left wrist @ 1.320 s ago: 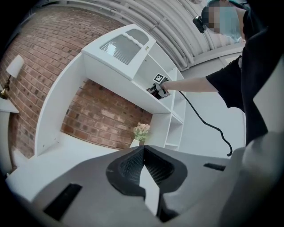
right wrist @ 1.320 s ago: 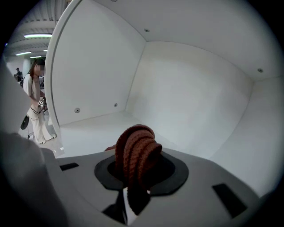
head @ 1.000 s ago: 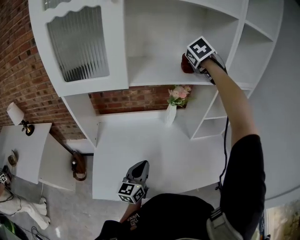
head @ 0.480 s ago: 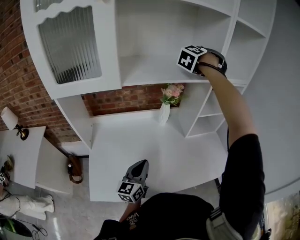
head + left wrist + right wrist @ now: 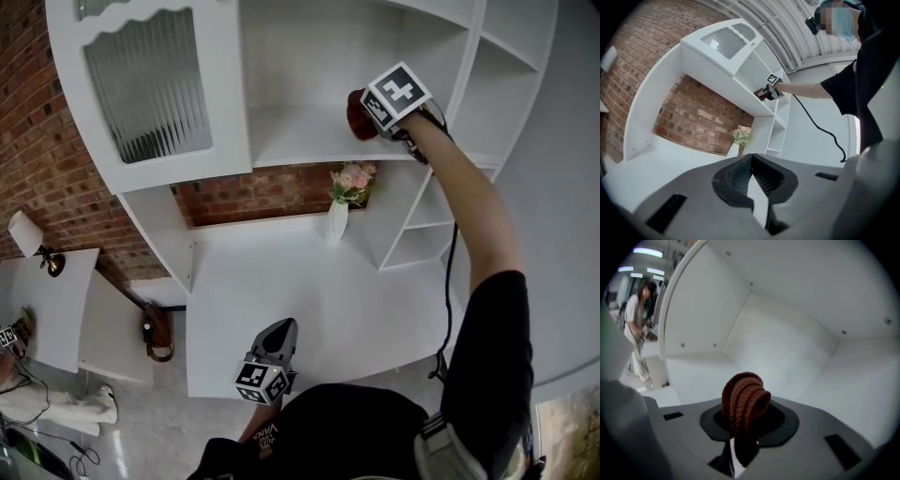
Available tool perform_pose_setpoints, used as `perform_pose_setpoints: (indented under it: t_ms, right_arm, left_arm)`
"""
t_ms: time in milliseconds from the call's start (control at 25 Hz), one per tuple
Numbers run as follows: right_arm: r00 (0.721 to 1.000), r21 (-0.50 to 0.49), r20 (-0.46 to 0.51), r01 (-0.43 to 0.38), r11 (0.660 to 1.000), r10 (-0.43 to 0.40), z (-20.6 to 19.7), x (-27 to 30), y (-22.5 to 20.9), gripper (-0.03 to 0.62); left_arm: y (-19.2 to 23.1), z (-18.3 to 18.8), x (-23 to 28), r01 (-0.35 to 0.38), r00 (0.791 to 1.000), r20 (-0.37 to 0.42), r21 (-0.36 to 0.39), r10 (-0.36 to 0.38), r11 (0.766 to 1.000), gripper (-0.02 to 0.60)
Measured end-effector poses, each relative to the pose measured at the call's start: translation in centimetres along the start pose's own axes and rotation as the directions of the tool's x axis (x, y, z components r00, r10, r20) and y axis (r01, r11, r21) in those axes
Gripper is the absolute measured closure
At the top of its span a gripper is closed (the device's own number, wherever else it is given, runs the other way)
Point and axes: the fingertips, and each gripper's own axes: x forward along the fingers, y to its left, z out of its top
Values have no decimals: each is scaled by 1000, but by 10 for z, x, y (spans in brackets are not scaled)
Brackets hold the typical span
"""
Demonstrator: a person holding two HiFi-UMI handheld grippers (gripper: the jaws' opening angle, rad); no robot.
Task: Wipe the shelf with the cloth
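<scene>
Holding the cloth (image 5: 355, 112) tight, your right tongs (image 5: 379, 112) are closed on a dark red knitted roll of it, and most of the roll sticks out in front of the jaws. The cloth is on the upper shelf (image 5: 300, 141), in the right part of the open compartment. It seems to touch the board, but the contact itself is not clear.

One thing is different from half a second ago. Then the marker cube (image 5: 398, 94) covered the cloth; now the cloth shows at the left of the cube, pointing more toward the back wall. Your arm stays stretched to almost the same place, so the change looks more like a turn of the wrist than a long stroke.

I judge that the wiping is under way but reaches only this right part, and the left part of the shelf probably still waits. Your left tongs (image 5: 279, 334) have not moved: they hang low at the near edge of the tabletop (image 5: 281, 272), jaws together, holding nothing.
</scene>
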Motion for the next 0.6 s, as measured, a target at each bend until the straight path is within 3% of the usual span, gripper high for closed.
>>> perform_pose_setpoints:
  t_ms: [80,240,320,600]
  right_arm:
    - [984,110,118,-146,983,132,25,-8,29,496]
    - [896,206,288,-402,892,338,64,-21,89,496]
    - [866,203,314,-461,864,388,75,-22,113,496]
    - [807,208,344,-563,800,479,95,-20,175,496]
  left_arm:
    - [0,1,-3,0,1000,-3,5,0,1000,574]
    - [3,4,-11,-6,1000,-12,15,7,1000,574]
    - [5,4,-15,-11,1000,-14,17,12,1000,574]
    - [9,4,-27,-17,1000,-15,21,17,1000,574]
